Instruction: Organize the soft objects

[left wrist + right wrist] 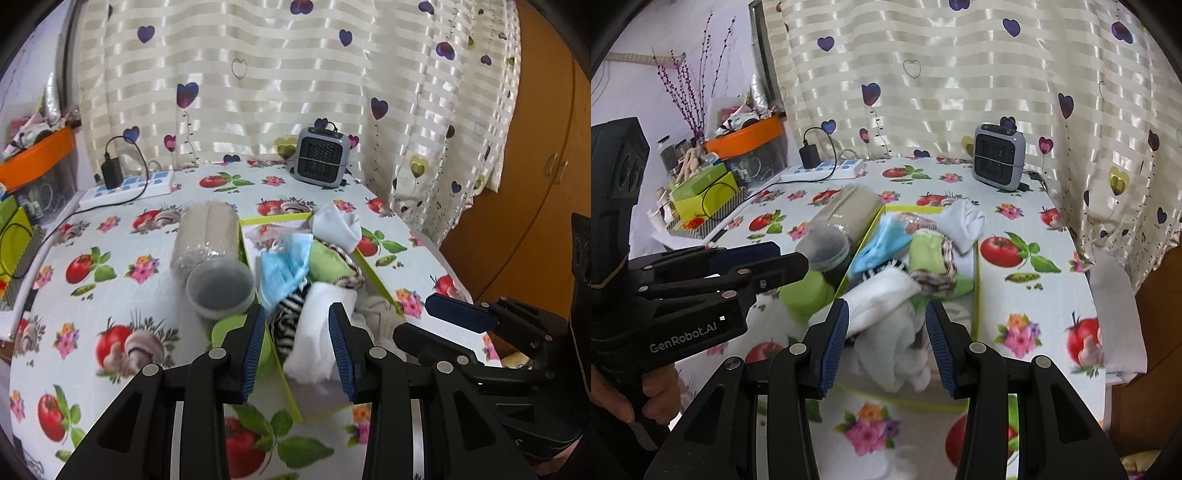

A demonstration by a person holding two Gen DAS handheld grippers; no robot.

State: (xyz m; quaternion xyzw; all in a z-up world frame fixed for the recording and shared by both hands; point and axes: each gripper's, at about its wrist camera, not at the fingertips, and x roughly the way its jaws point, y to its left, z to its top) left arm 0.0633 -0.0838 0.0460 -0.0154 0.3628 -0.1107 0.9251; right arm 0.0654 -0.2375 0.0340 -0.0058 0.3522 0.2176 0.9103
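Note:
A low yellow-green box on the table holds a heap of soft things: a blue face mask, a white sock, a green cloth, a black-and-white striped sock and white cloths. My left gripper hovers open above the box's near left part, nothing pinched. My right gripper hangs open above the white cloths at the near end of the box. Each gripper shows in the other's view: the right gripper and the left gripper.
A clear jar lies on its side left of the box, with a green soft thing by its mouth. A small grey heater stands at the back, a power strip back left, an orange bin far left.

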